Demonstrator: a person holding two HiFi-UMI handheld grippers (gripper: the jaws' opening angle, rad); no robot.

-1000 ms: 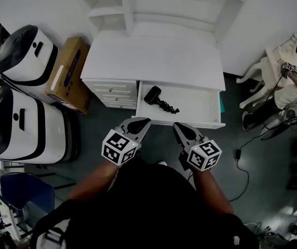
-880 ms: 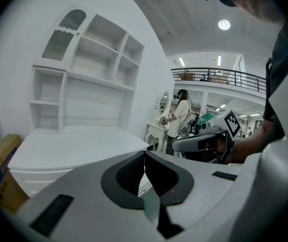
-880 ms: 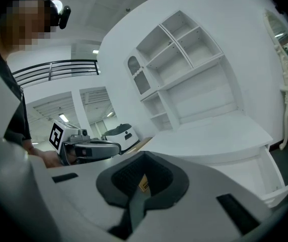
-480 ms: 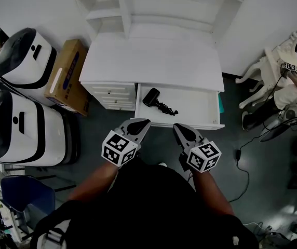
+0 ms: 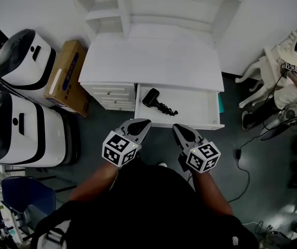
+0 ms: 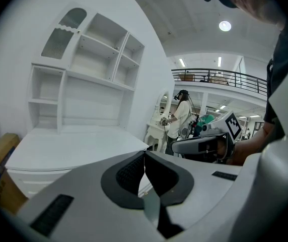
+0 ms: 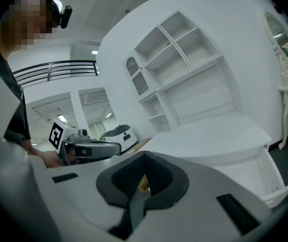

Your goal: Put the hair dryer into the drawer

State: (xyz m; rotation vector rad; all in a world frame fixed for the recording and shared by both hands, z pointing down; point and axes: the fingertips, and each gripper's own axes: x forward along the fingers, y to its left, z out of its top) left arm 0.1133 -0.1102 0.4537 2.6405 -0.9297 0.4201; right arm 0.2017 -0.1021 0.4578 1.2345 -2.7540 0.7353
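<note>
The hair dryer lies inside the open drawer, toward the drawer's left end. Its coiled cord trails from it toward the drawer's middle. The drawer stands pulled out from under the white bench, so going by how things lie, the placing looks done.

The left hand-held gripper and the right hand-held gripper hang just outside the drawer's front edge. Both have their jaws pressed together and carry nothing. A small yellowish patch shows at the right pair's gap, probably something behind rather than something held.

The dryer should be rigid, smooth plastic and fairly light, top-heavy at the barrel. Its handle is the best place to grip. The springy cord may snag on the drawer's front edge.
</note>
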